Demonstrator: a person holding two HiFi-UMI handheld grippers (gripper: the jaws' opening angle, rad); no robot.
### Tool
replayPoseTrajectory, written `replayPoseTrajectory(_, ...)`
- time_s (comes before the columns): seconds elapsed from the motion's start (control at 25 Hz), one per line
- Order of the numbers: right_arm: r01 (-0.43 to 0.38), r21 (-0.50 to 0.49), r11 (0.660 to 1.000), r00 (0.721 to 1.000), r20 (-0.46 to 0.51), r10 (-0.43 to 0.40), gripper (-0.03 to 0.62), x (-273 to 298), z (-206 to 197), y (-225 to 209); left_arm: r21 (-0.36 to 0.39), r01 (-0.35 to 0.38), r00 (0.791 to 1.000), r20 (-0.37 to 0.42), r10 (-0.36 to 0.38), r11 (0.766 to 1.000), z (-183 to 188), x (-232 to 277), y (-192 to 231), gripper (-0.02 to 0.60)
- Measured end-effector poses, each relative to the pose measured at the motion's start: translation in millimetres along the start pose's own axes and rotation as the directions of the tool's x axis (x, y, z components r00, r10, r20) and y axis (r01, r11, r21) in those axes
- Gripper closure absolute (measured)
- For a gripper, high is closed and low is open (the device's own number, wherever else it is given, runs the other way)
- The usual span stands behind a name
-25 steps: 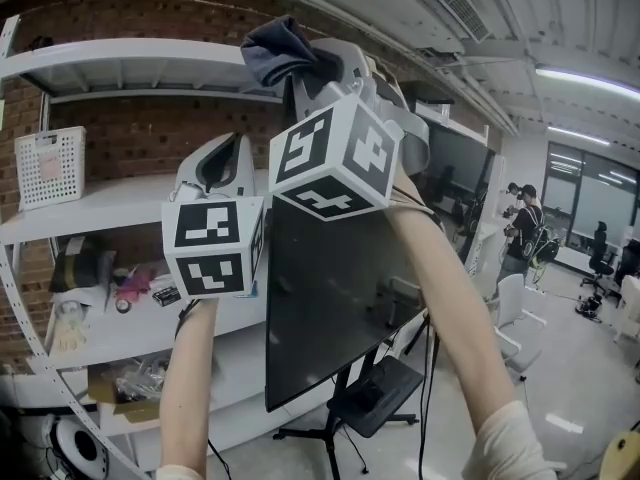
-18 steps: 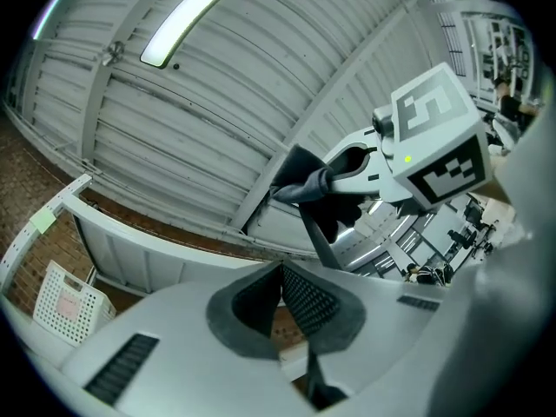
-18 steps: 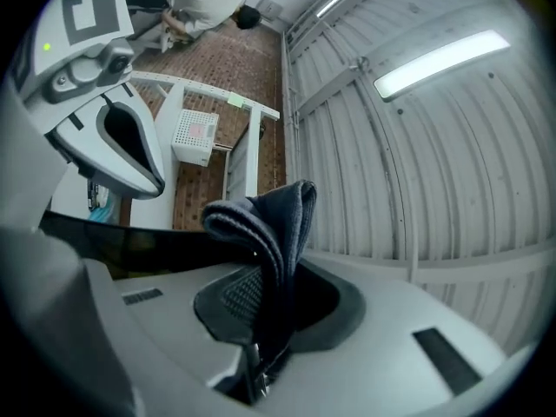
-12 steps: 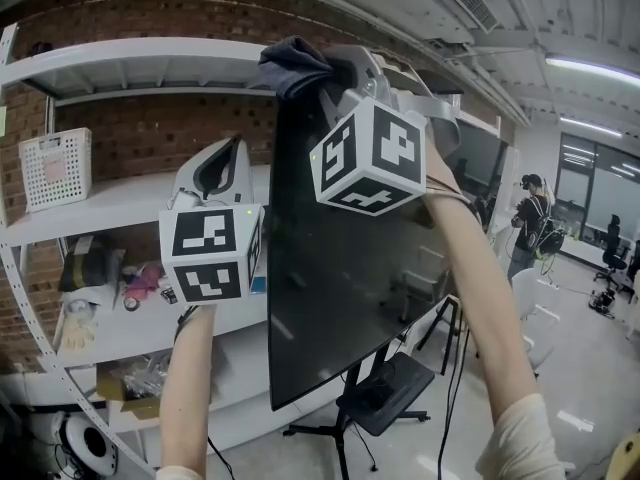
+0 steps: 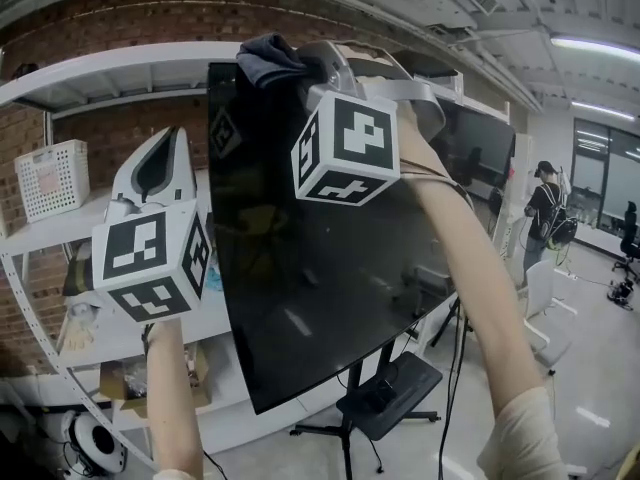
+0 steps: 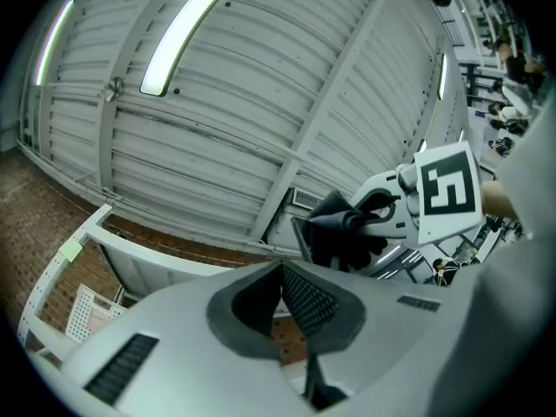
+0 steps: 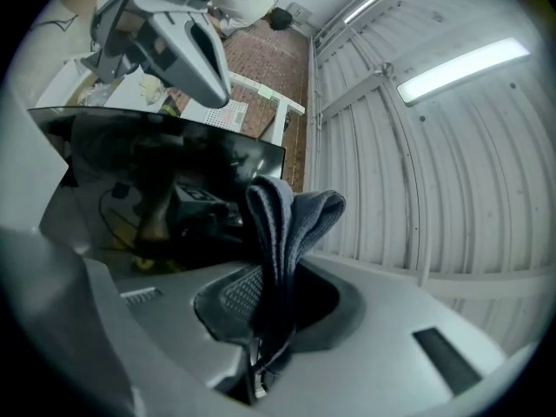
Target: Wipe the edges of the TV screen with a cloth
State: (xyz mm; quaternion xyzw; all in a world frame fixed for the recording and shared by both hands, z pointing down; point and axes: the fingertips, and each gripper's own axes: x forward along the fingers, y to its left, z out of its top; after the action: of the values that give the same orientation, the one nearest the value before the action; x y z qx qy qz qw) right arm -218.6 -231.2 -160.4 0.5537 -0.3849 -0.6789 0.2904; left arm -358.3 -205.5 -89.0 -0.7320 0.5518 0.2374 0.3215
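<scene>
Right gripper (image 5: 296,68) is raised high on an outstretched arm, its jaws pinched together on a dark grey cloth (image 5: 268,56); in the right gripper view the folded cloth (image 7: 283,220) rises out from between the closed pads of the right gripper (image 7: 265,307) and bunches over at its top. The cloth sits at the top edge of the TV screen (image 5: 330,268), near the screen's upper left corner, and appears to touch that edge. The black, glossy screen is tilted on a stand (image 5: 385,400) that rests on the floor. Left gripper (image 5: 165,146) is held up to the left of the screen, apart from it, pointing upward; in the left gripper view its jaws (image 6: 282,292) are pressed together with nothing between them, and the right gripper with its cloth (image 6: 340,233) shows beyond. Behind stand white shelves (image 5: 100,68) against a brick wall, with a white basket (image 5: 50,178) on one shelf. A person (image 5: 550,213) stands far off at the right.
</scene>
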Motion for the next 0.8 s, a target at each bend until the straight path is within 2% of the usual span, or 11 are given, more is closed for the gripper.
replayPoseTrajectory(0.2,-0.036,-0.014,0.999,0.999,0.030,0.036,0.545,0,-45,9,0.034,-0.025,0.999,0.027,0.024,0.999,27,-1,-60,0.565)
replayPoseTrajectory(0.4,-0.051,-0.018,0.999,0.997,0.063,0.052,0.545,5,-83,13,0.057,-0.035,0.999,-0.004,0.035,0.998,35,13,-127,0.566)
replayPoseTrajectory(0.68,-0.078,0.001,0.997,0.995,0.062,0.078,0.545,16,-141,24,-0.030,-0.013,0.998,-0.069,0.011,0.999,20,45,-196,0.566)
replayPoseTrajectory(0.8,-0.074,0.000,0.997,0.996,0.051,0.074,0.545,21,-165,26,-0.020,-0.022,0.996,-0.089,0.020,1.000,16,51,-212,0.565)
